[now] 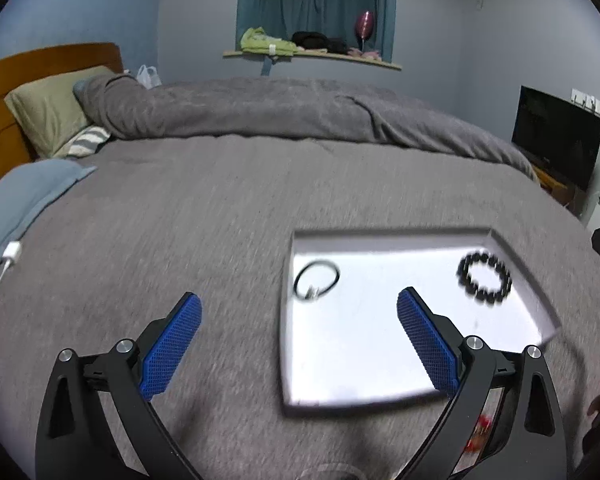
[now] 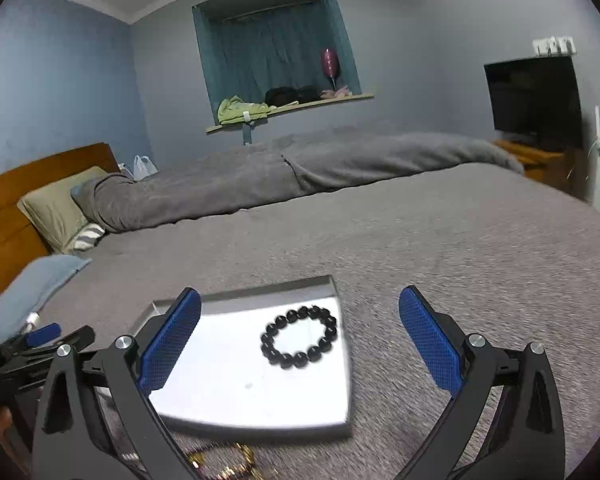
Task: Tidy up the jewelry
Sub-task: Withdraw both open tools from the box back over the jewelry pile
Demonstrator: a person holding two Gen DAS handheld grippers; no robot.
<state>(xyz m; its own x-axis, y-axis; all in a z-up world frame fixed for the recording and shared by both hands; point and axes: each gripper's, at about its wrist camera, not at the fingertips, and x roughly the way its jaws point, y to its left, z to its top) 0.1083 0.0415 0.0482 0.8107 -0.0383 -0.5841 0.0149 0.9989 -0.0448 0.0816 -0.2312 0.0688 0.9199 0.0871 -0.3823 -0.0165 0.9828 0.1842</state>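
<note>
Jewelry's sitting in a white tray [image 1: 380,344] on the grey bed [image 1: 220,208]: beaded bracelet [image 2: 299,336] just ahead of the right claw [image 2: 300,336], thin black ring [image 1: 316,280] ahead of the left claw [image 1: 299,336]. Both claws spread wide, holding nothing. No readable writing anywhere.

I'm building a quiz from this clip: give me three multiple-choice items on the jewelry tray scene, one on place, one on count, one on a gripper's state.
1. Where does the beaded bracelet lie?
A. in the tray
B. on a pillow
C. on the windowsill

2. How many pieces lie in the tray, by the left wrist view?
A. one
B. two
C. four

3. How is the right gripper?
A. shut on the bracelet
B. shut, empty
C. open

Answers: 1 A, beads rest on the tray floor. 2 B, bracelet plus thin black ring. 3 C, fingers wide apart, holding nothing.
</note>
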